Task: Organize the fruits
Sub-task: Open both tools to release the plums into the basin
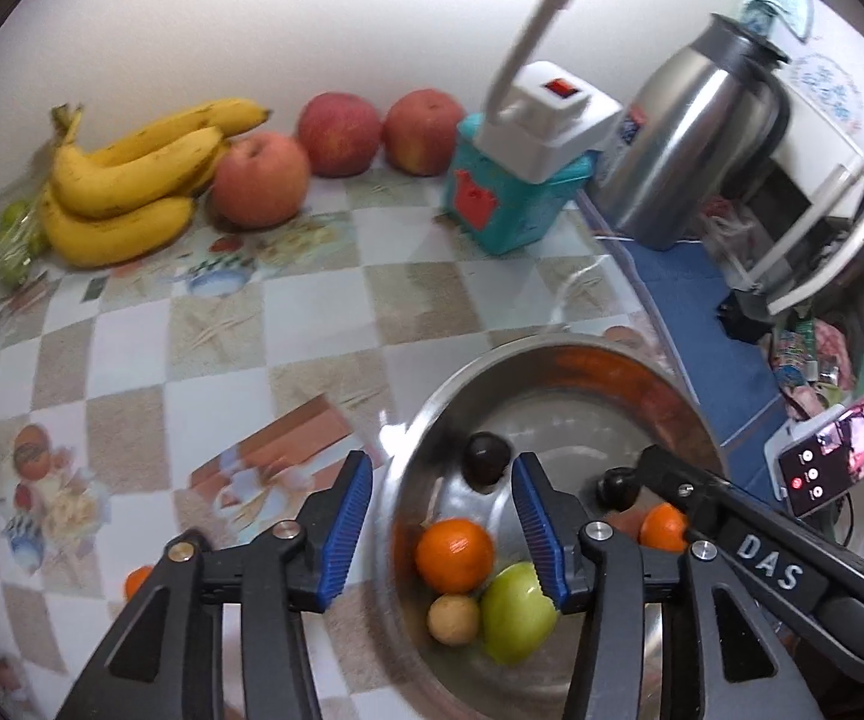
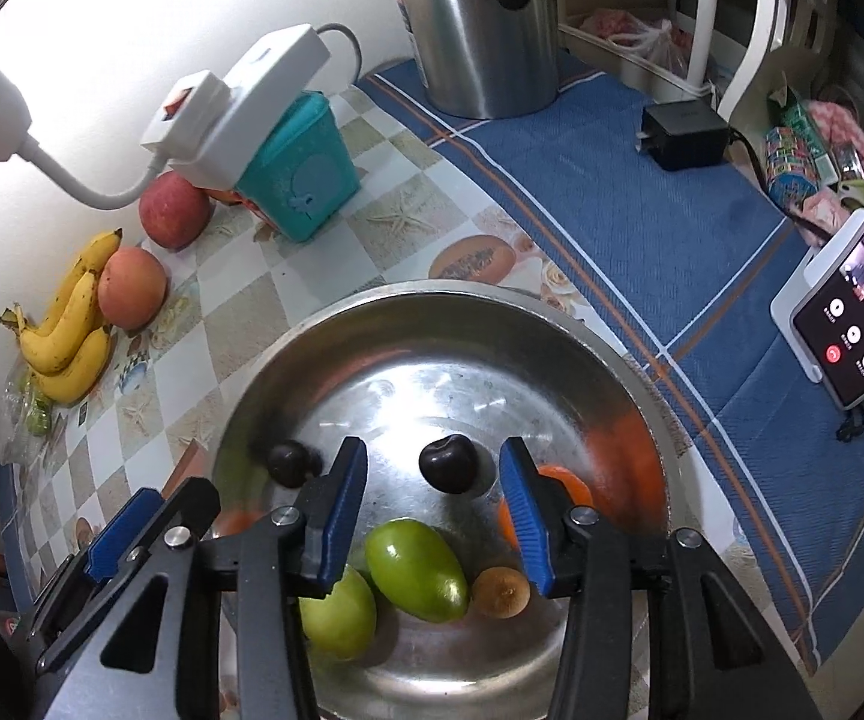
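Firstly, left wrist view:
- Left tool [image 1: 441, 525]: jaws are held wide apart, nothing is gripped; it is poised over the near-left rim of the steel bowl [image 1: 426, 414].
- Bowl contents: an orange [image 1: 454, 555], a green fruit [image 1: 516, 612] and a small tan fruit [image 1: 454, 619] are seen touching one another near the front; a dark plum [image 1: 485, 457] lies apart, further back.
- Right tool [image 1: 615, 489]: only its black body (marked DAS) is seen reaching in over the bowl's right side; a second orange [image 1: 662, 525] is partly hidden behind it.
- Worktop [image 1: 252, 312]: a banana bunch [image 1: 132, 180] and three apples [image 1: 261, 180] are lined along the wall, beside a teal box [image 1: 510, 204].

Right wrist view:
- Right tool [image 2: 432, 516]: jaws are spread open and empty, held above the steel bowl [image 2: 612, 354].
- Bowl contents: two green fruits [image 2: 417, 570] are seen touching at the front, a kiwi-like brown fruit [image 2: 501, 592] just beside them, two dark plums [image 2: 447, 462] further back, an orange [image 2: 570, 489] behind the right finger.
- Left tool [image 2: 126, 525]: one blue pad is seen at the bowl's left edge (its opening cannot be judged from this side).
- Worktop [image 2: 372, 228]: bananas [image 2: 69, 336] and apples [image 2: 132, 288] are set by the wall, well apart from the bowl; a steel kettle [image 2: 480, 24] stands on a blue cloth [image 2: 642, 192].
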Demonstrator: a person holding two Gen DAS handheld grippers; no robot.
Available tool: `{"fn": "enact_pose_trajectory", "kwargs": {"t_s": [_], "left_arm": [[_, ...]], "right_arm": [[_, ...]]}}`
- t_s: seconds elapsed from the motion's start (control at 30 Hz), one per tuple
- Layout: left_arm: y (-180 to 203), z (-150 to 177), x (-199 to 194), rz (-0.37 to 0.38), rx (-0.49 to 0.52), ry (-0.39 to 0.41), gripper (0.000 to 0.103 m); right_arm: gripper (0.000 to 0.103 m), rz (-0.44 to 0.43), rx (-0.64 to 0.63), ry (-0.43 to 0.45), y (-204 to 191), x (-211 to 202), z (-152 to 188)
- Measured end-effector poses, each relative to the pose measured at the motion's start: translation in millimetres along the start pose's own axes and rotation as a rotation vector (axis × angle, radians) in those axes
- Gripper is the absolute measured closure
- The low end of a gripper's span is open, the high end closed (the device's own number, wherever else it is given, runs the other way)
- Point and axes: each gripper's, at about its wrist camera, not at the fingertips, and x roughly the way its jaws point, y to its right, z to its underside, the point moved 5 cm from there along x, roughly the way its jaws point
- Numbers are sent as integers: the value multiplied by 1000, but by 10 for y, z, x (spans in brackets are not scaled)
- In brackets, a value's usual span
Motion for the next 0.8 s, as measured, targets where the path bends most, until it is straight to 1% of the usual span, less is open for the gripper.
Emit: {"fn": "enact_pose_trajectory", "kwargs": {"t_s": [0.17, 0.23, 0.47, 0.57, 0.63, 0.67, 0.7, 0.8], "left_arm": [[-142, 7, -95, -41, -47, -32, 48], [-225, 21, -152, -58, -74, -42, 45], [-438, 109, -288, -100, -132, -52, 45], [-478, 157, -316, -110, -140, -60, 44], [-497, 189, -319, -112, -147, -67, 43], [-508, 206, -317, -113, -152, -70, 43], [-523, 228, -320, -115, -158, -73, 42], [-578, 299, -322, -128, -178, -84, 41]], "right_arm": [[56, 18, -20, -1, -39, -69, 6], [56, 24, -29, 1, -55, -103, 15], [56, 40, -48, -22, -109, -129, 91], [56, 46, -59, -23, -132, -142, 114], [53, 50, -67, -22, -149, -151, 125], [48, 46, -66, -21, -155, -155, 129], [47, 37, -64, -22, -163, -159, 135], [46, 36, -78, -21, -199, -168, 157]]}}
